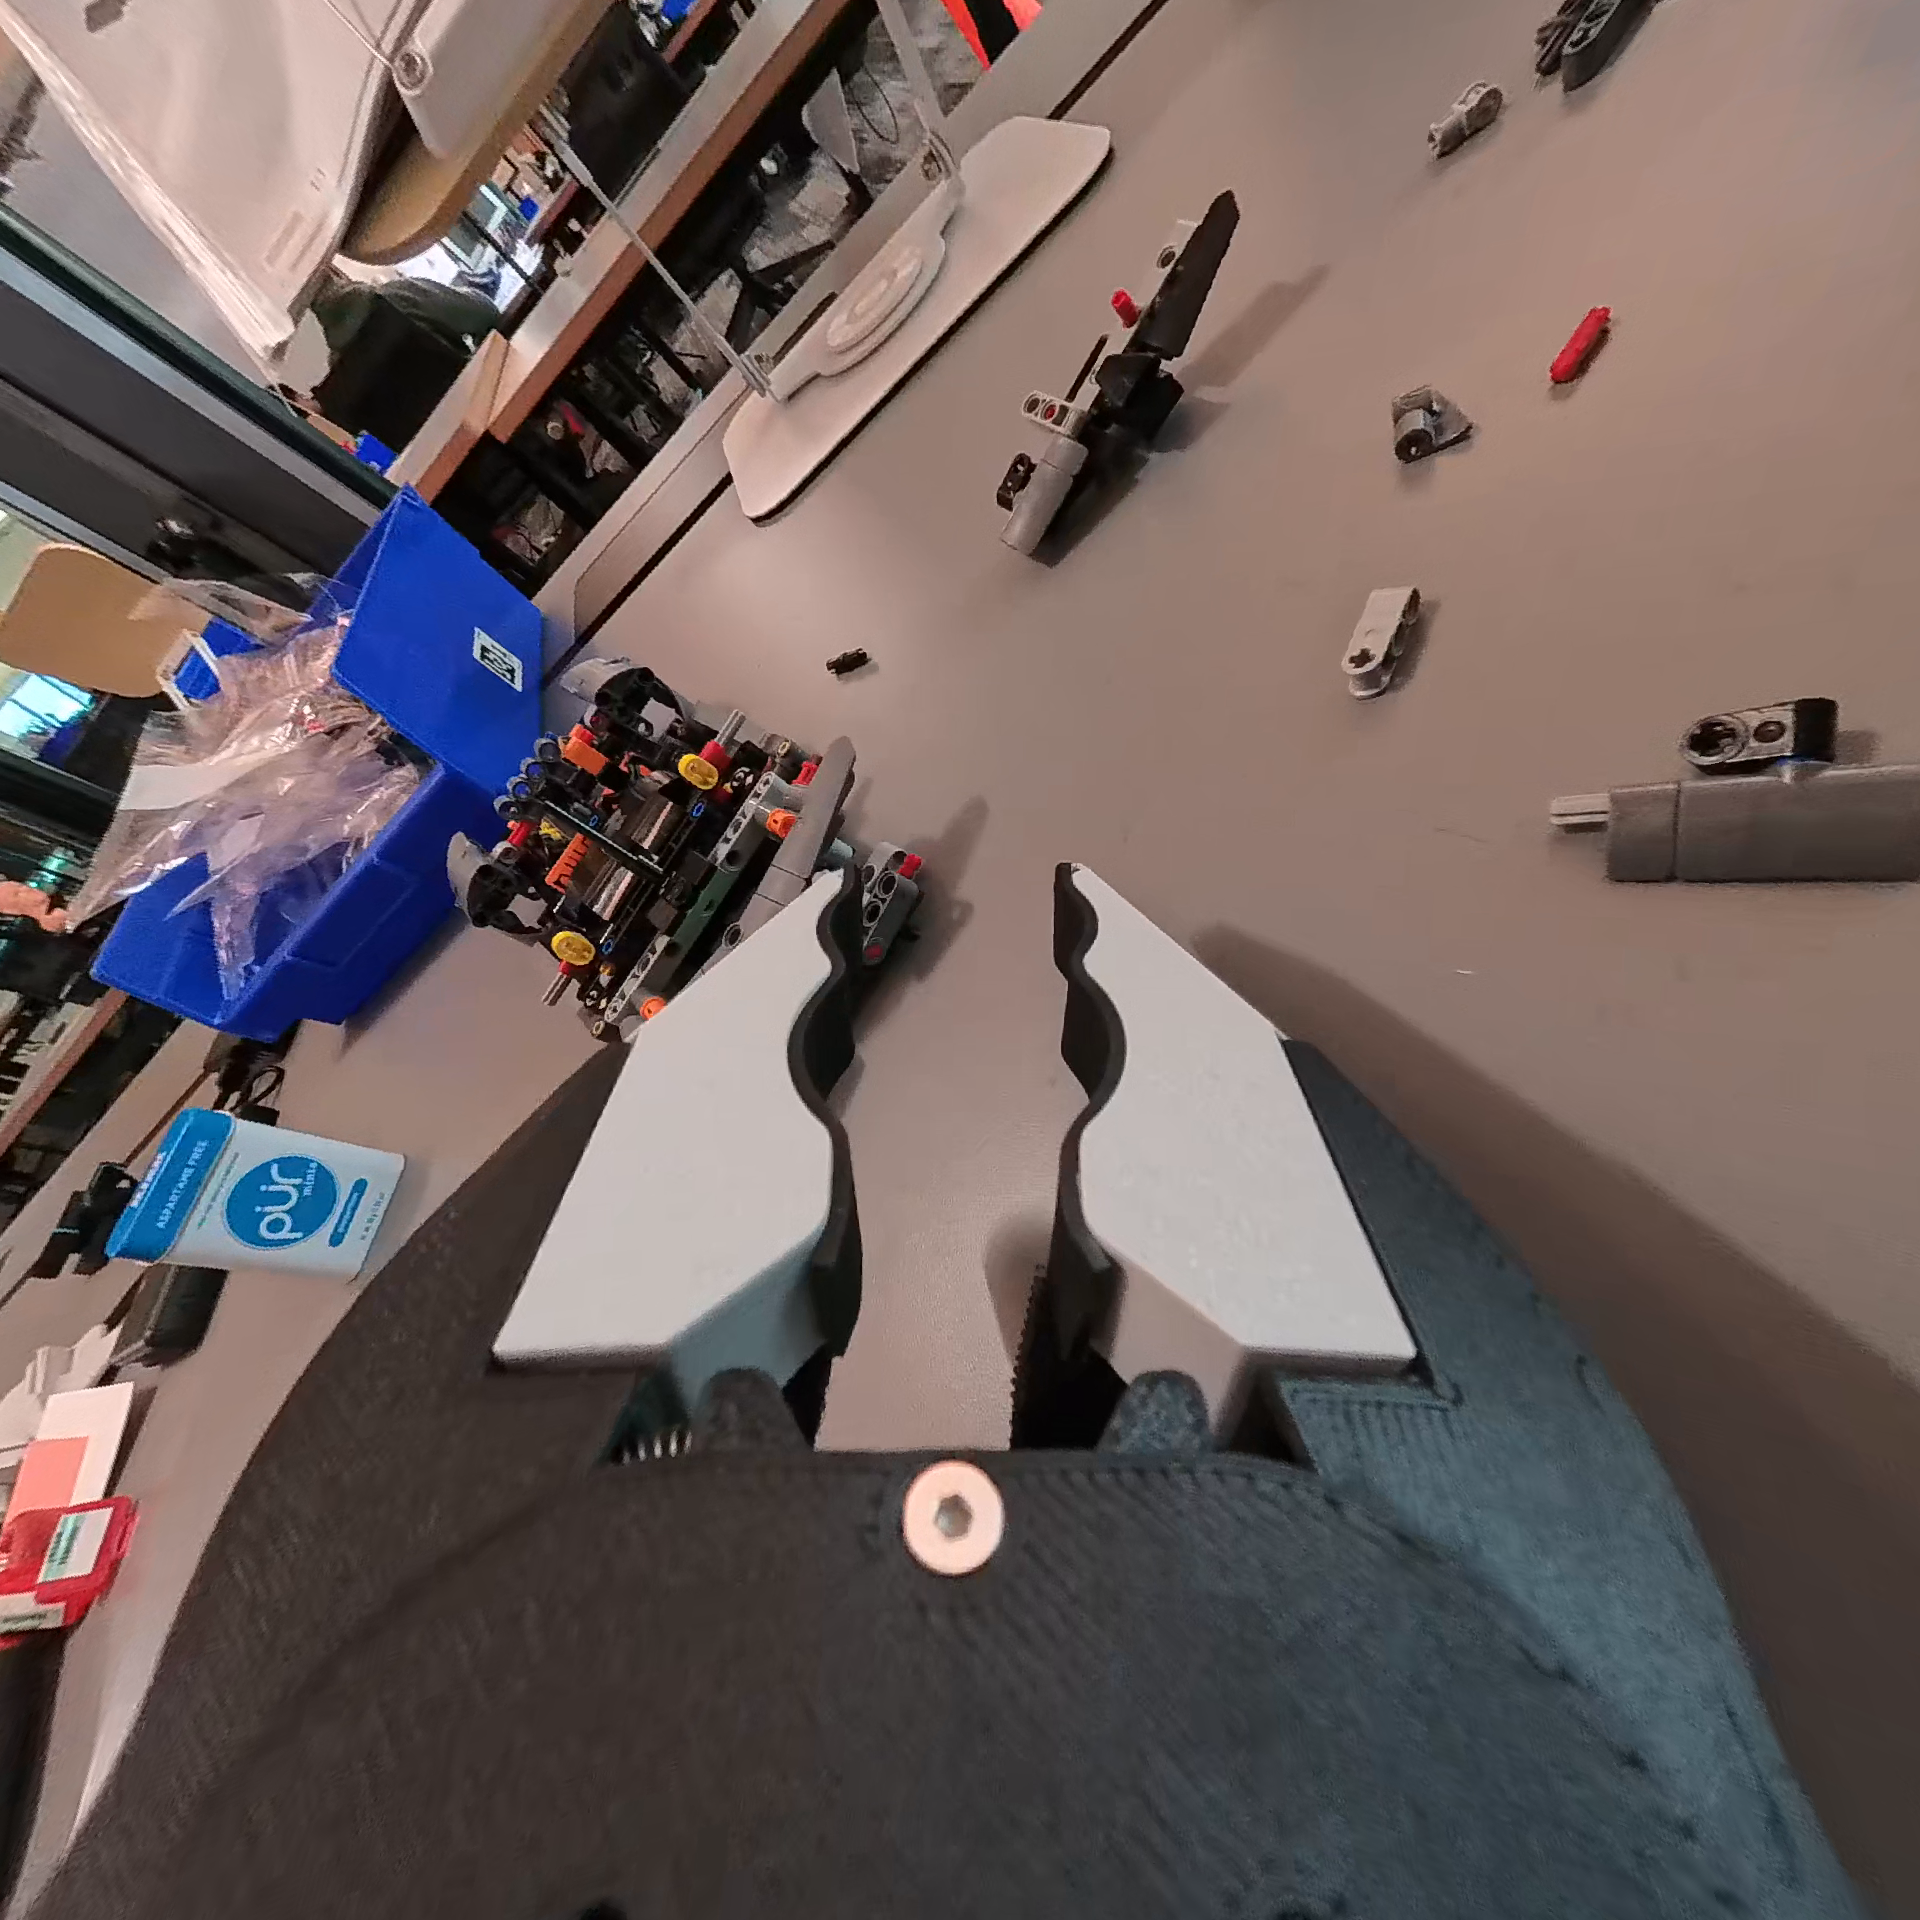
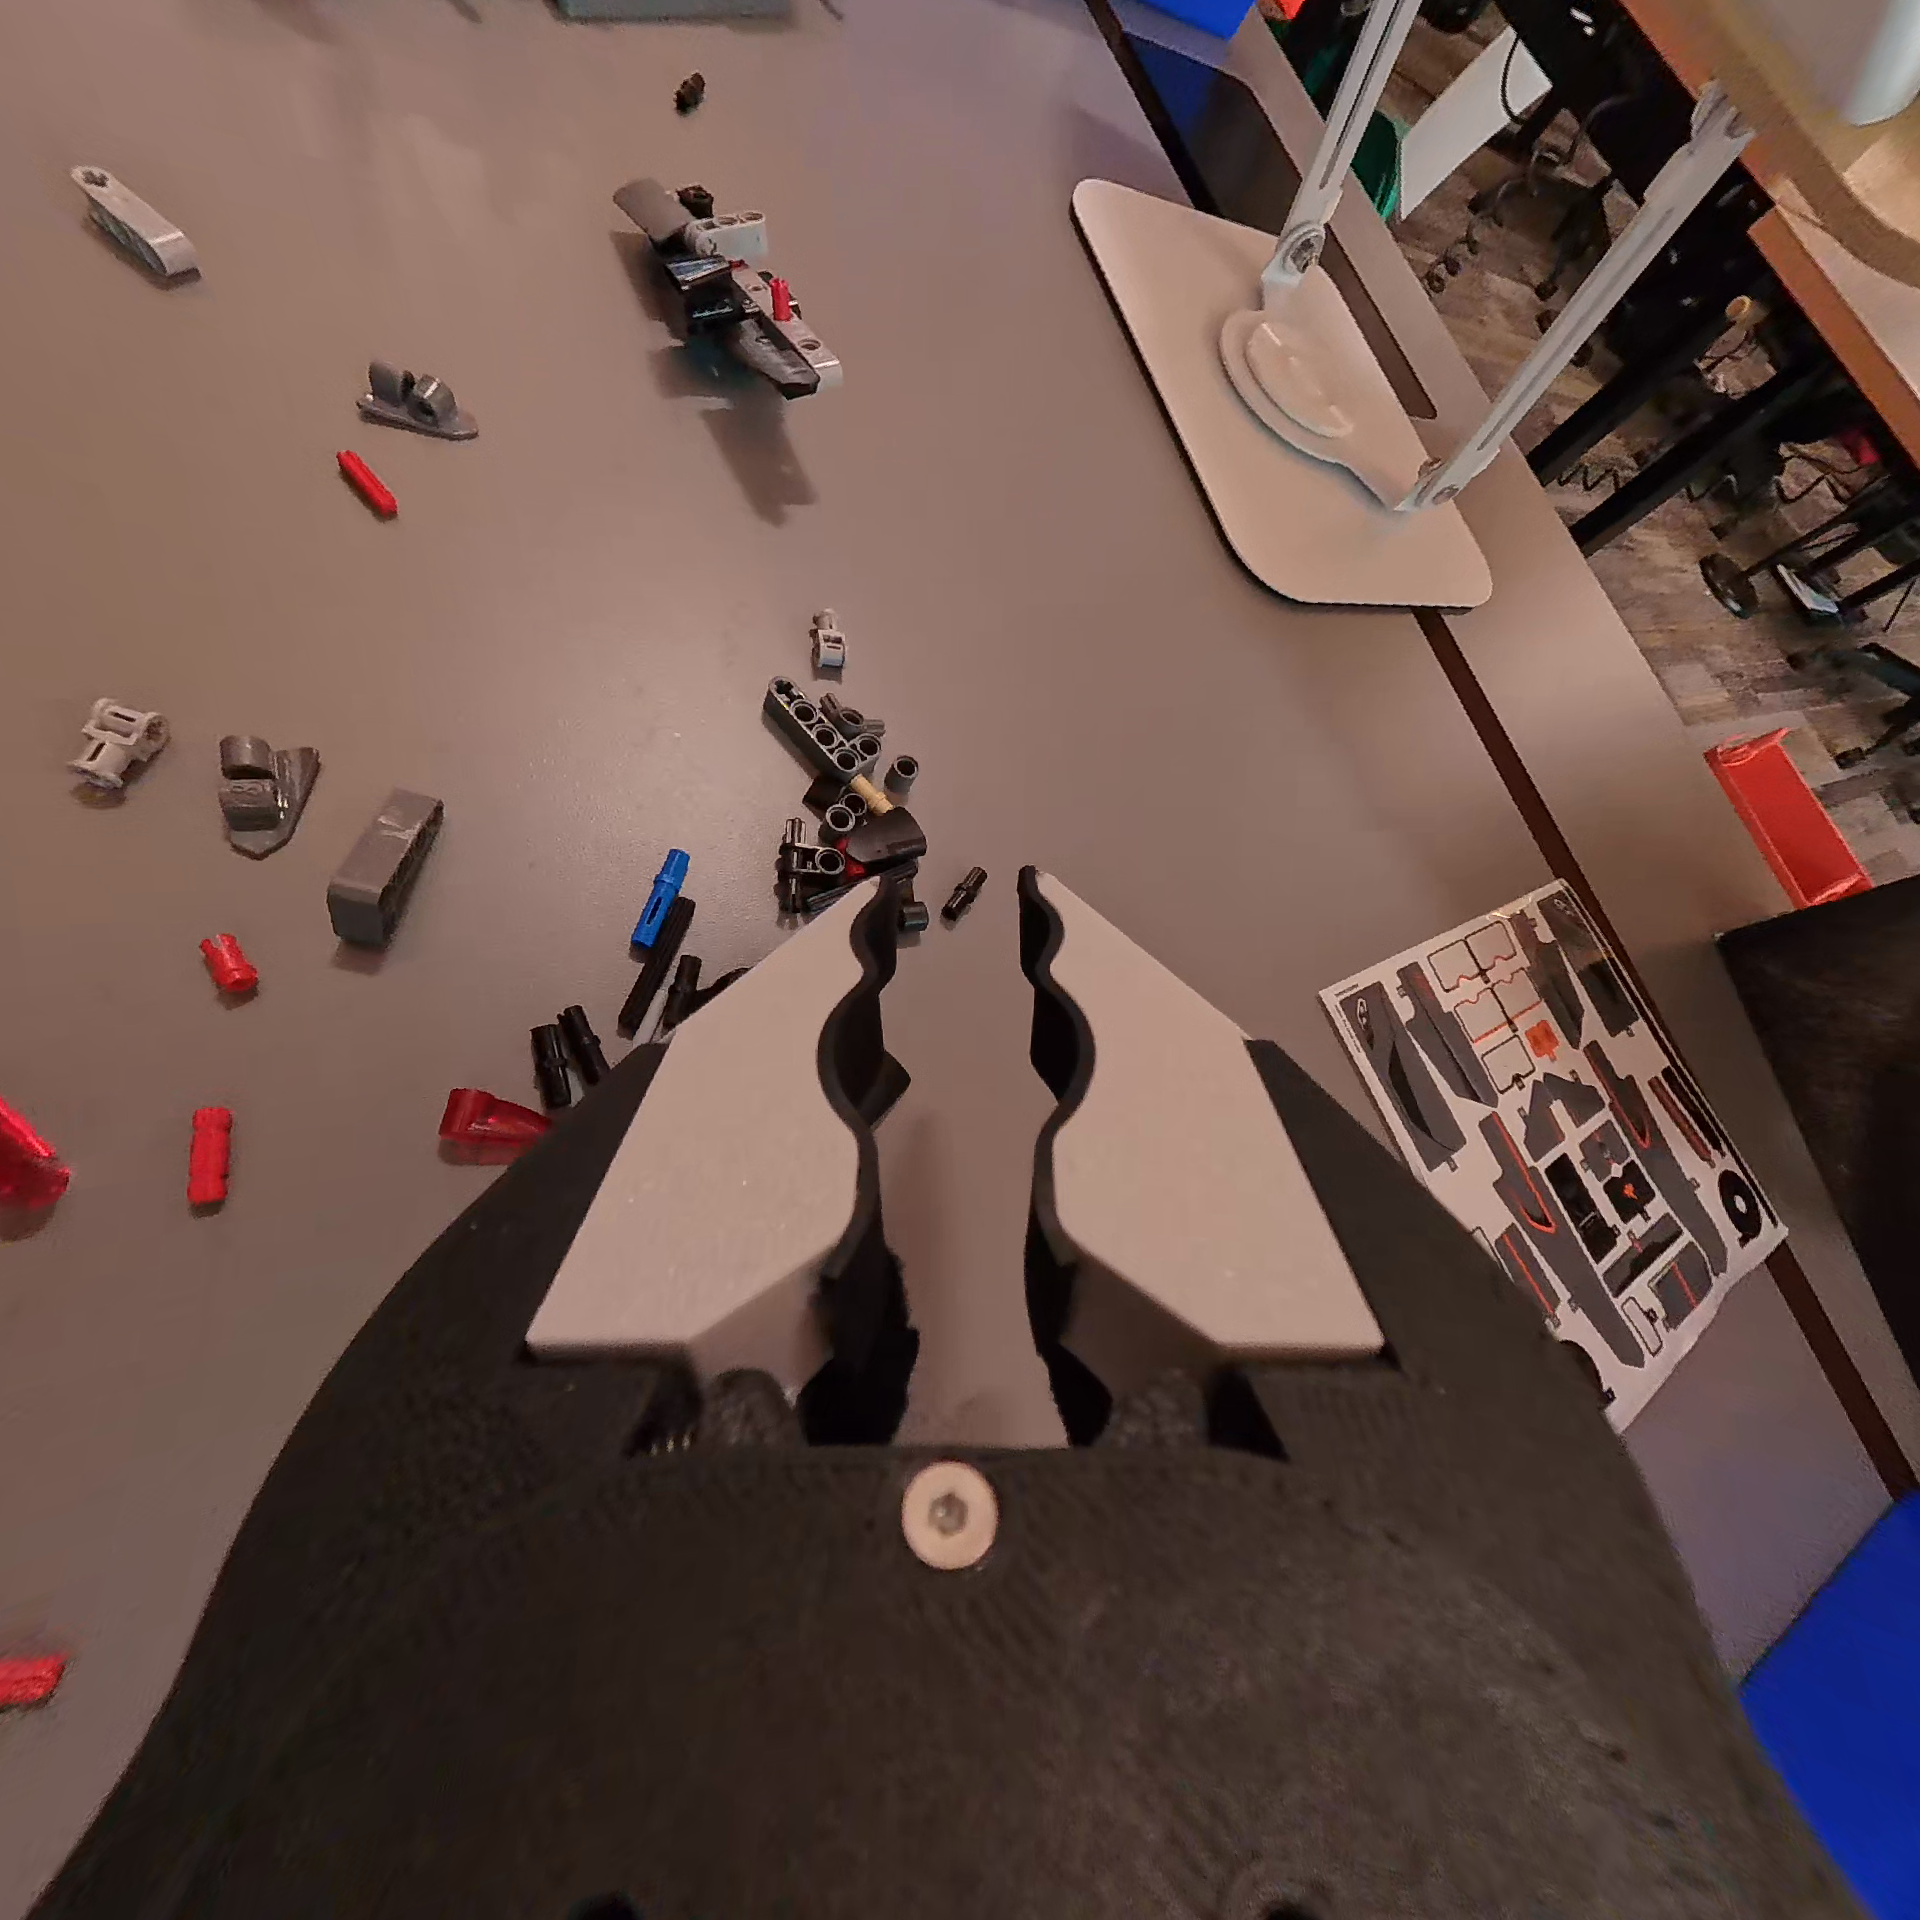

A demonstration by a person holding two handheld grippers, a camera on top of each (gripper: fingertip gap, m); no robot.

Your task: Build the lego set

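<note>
Light is even and moderately bright, falling from overhead. On the table (image 1: 1195, 727) the parts cast soft short shadows, and a broad shadow lies beside the left gripper (image 1: 951, 883). No strong glare shows. Both views bend strongly at the edges, wide-angle. The red pieces (image 2: 26, 1678) at the frame edge are smeared; the background rooms are soft.

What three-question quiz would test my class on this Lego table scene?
1. True or false: the left claw is shut on a brick.
2. Which colour is the bin beside the big assembly? A red, B blue, C green.
3. Fill in: the sticker sheet lies to the ____ of the right claw in the right wrist view.

Key: 1 false; 2 B; 3 right.
</note>
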